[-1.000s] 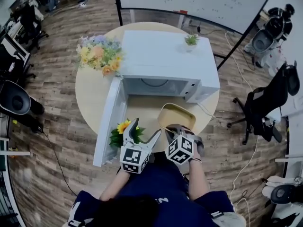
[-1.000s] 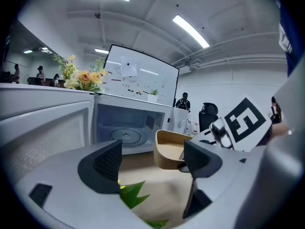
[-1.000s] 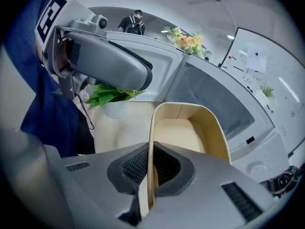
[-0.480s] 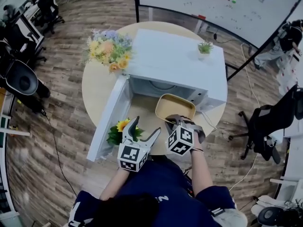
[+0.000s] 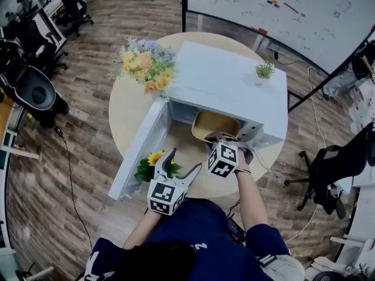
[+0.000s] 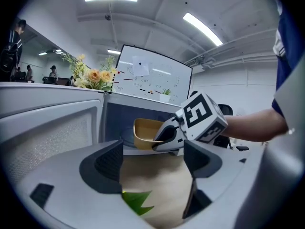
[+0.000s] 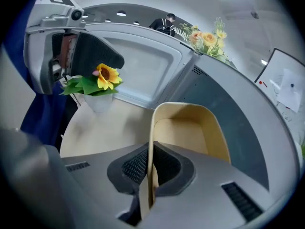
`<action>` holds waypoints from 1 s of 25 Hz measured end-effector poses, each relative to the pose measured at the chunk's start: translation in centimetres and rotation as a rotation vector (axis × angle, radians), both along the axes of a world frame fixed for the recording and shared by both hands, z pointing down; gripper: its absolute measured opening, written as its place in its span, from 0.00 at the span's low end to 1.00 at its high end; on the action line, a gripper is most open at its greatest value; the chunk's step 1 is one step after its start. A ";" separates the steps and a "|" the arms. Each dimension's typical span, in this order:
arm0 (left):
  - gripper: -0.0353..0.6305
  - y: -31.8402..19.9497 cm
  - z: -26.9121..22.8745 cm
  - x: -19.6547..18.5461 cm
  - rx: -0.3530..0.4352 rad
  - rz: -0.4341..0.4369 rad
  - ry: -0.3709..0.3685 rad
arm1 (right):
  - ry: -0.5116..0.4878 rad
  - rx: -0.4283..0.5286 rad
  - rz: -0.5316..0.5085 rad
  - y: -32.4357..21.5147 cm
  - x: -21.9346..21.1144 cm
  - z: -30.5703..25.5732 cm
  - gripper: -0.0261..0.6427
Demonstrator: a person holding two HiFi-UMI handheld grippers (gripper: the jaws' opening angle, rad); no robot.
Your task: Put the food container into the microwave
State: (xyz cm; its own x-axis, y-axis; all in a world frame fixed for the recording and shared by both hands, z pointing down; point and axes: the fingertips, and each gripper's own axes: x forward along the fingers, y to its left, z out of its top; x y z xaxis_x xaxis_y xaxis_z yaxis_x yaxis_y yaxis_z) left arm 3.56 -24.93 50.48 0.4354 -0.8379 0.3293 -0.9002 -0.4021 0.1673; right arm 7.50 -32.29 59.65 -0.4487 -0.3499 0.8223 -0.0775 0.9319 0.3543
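The tan food container (image 5: 212, 124) (image 7: 188, 132) (image 6: 145, 133) hangs at the mouth of the white microwave (image 5: 234, 84), partly inside the cavity. My right gripper (image 5: 221, 138) (image 7: 150, 171) is shut on its near rim, both pads pinching the thin wall. The microwave door (image 5: 140, 148) (image 7: 138, 68) stands swung open to the left. My left gripper (image 5: 183, 167) (image 6: 152, 163) is open and empty, held low at the table's front edge, looking toward the right gripper (image 6: 164, 136) and the cavity.
A small sunflower pot (image 5: 152, 163) (image 7: 97, 82) stands on the round table (image 5: 126, 107) by the open door. A flower bouquet (image 5: 146, 66) sits left of the microwave, a tiny plant (image 5: 265, 70) on its top. Office chairs and a whiteboard ring the table.
My right gripper has carried the container forward from the table's front into the microwave opening. The left gripper has stayed low and open.
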 end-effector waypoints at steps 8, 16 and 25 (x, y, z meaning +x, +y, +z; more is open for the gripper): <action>0.64 -1.2 0.2 0.0 0.000 0.032 0.028 | 0.018 0.027 0.001 -4.3 -0.8 1.4 0.06; 0.64 -1.5 0.5 -0.4 -0.010 0.021 0.052 | 0.021 0.065 0.001 -8.0 -2.3 2.3 0.06; 0.64 -2.1 0.5 -1.1 -0.031 0.010 0.106 | 0.035 0.098 0.021 -10.4 -2.9 3.0 0.06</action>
State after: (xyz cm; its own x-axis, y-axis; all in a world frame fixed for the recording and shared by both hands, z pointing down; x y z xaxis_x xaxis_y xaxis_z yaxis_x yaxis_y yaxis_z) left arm 2.49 -27.01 50.93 0.4778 -0.8231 0.3068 -0.8725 -0.4042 0.2744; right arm 4.63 -42.67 62.66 -0.4122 -0.4382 0.7988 -0.0825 0.8911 0.4463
